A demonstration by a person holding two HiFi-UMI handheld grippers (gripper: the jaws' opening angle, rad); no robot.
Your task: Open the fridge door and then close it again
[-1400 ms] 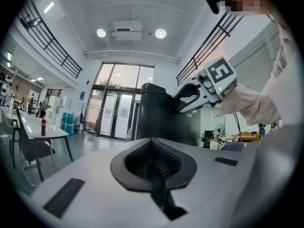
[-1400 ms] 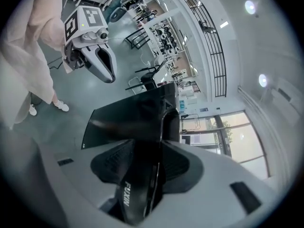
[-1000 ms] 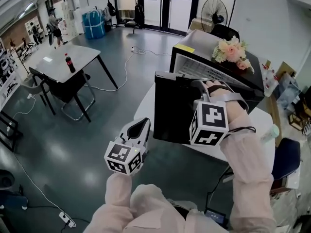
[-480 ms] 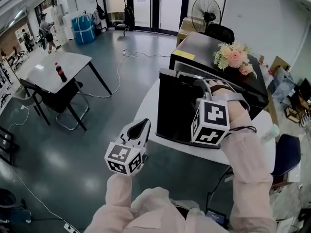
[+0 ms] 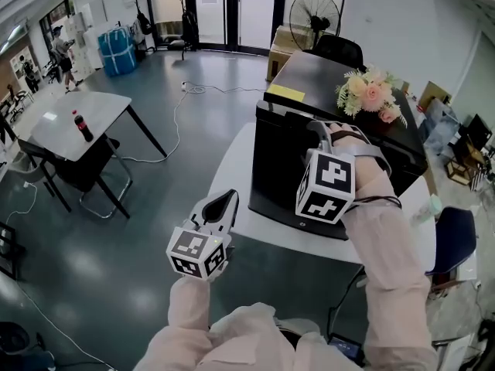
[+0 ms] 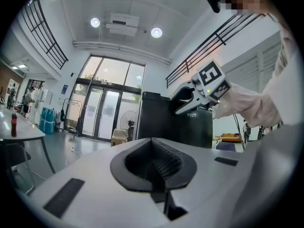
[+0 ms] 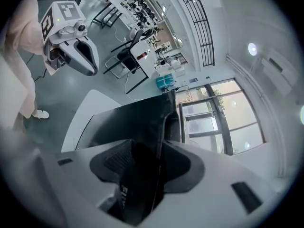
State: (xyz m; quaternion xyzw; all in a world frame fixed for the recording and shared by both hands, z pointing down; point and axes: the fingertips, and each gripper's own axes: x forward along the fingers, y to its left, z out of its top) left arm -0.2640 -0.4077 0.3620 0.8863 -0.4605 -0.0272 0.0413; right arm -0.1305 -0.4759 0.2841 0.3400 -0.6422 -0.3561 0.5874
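A small black fridge (image 5: 340,76) stands on a white table (image 5: 240,207). Its door (image 5: 290,172) lies almost flush against the cabinet. My right gripper (image 5: 321,134) reaches over the door's top edge, and the right gripper view shows that edge (image 7: 130,120) between the two jaws of this gripper (image 7: 147,175); the jaws are opening but the pads still look closed on it. My left gripper (image 5: 223,201) hangs to the left of the table, away from the fridge, shut with nothing in it (image 6: 159,167).
Pink flowers (image 5: 371,91) and a yellow note (image 5: 288,93) lie on the fridge top. A floor fan (image 5: 313,10) stands behind. At the left is a grey table with a cola bottle (image 5: 77,126) and a chair (image 5: 85,168). A blue chair (image 5: 452,238) is at the right.
The fridge door has swung from ajar to nearly shut, with my right gripper riding on its top edge. My left gripper holds the same spot in the view.
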